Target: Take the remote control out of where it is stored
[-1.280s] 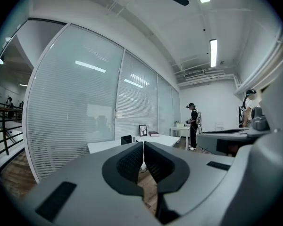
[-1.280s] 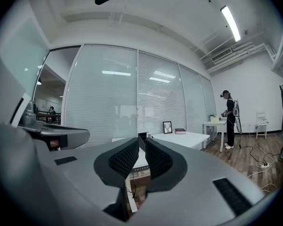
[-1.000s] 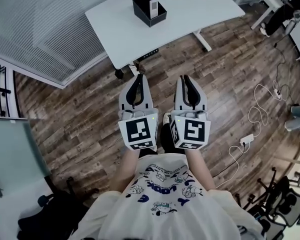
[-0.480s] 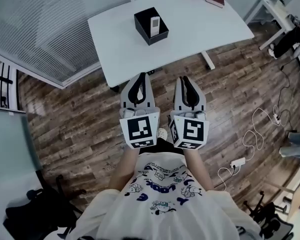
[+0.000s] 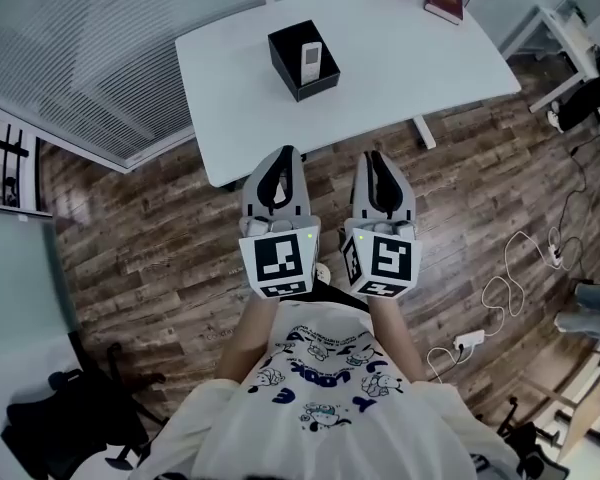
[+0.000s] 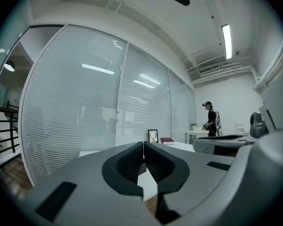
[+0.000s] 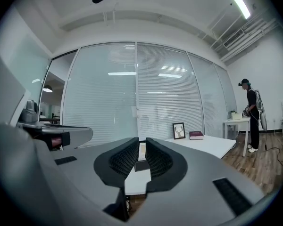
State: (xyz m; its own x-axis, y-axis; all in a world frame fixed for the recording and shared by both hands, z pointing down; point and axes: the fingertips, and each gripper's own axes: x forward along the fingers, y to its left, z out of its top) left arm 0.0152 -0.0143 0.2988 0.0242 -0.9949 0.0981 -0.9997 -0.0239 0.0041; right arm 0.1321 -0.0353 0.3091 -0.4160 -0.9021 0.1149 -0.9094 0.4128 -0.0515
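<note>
the slim white remote control (image 5: 309, 60) sits in a small open black box (image 5: 322, 81) on the white bench (image 5: 410, 58), well ahead of both grippers; its long axis runs roughly away from the person, top end farther off; it lies forward and between the two grippers' lines, seemingly a little closer to the left one, though the right gripper's view frames box and remote straight through its gap; the left gripper (image 5: 282, 154) has its fingers (image 6: 127, 161) pressed fully together on nothing; the right gripper (image 5: 373, 156) has its fingers (image 7: 125, 160) a narrow slit apart, also empty; both are held side by side, close to the person's body, pointing forward over the wooden plank floor (image 5: 130, 228), short of the bench edge; the reach probably calls for stepping closer.
</note>
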